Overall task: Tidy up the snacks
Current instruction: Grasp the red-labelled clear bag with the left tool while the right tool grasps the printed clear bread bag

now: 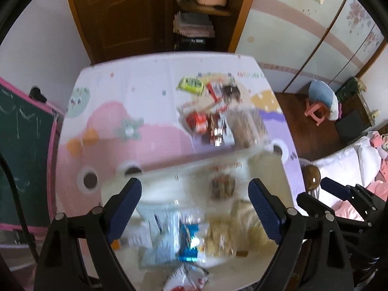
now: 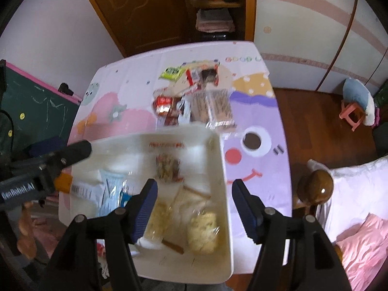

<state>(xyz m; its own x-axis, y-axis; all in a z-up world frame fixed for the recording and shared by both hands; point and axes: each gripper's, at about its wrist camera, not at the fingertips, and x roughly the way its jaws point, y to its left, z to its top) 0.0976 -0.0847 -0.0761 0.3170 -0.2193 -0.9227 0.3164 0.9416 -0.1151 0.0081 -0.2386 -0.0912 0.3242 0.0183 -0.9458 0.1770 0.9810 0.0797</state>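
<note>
Status: task partly complete.

**Grippers.** The left gripper [image 1: 195, 208] has its jaws spread wide, with nothing between the blue pads [image 1: 126, 208]. The right gripper [image 2: 192, 206] is also apart at the jaws and carries nothing; its pads [image 2: 145, 212] press on no item. Both point steeply down over the white bin [image 2: 224, 169].

**Done.** The white bin stands on the patterned table cover [image 2: 257, 111], directly below and between the fingers of both grippers. It already holds several snacks:
- two clear bags of pale yellow pieces [image 2: 202, 230], below the right gripper's fingertips, between its two fingers;
- a blue-and-white packet [image 2: 110, 194], to the left of the right gripper's left finger and between the left gripper's fingers in the left wrist view;
- a small bag of brown mixed pieces [image 2: 167, 167], just beyond the right gripper's fingertips, toward the bin's far wall.

**Left to do.** A loose pile of snacks [image 2: 194, 97] lies on the table cover beyond the fingertips of both grippers, past the bin's far wall and outside it. It includes a green packet [image 2: 171, 72], red packets [image 2: 163, 103] and a clear pack of brown sticks [image 2: 215, 108]. Motion blur prevents an exact count.

**Judgement.** With both grippers unloaded above the bin, a deposit step appears finished. The next item must come from the far pile, which calls for a reach forward over the bin wall.
</note>
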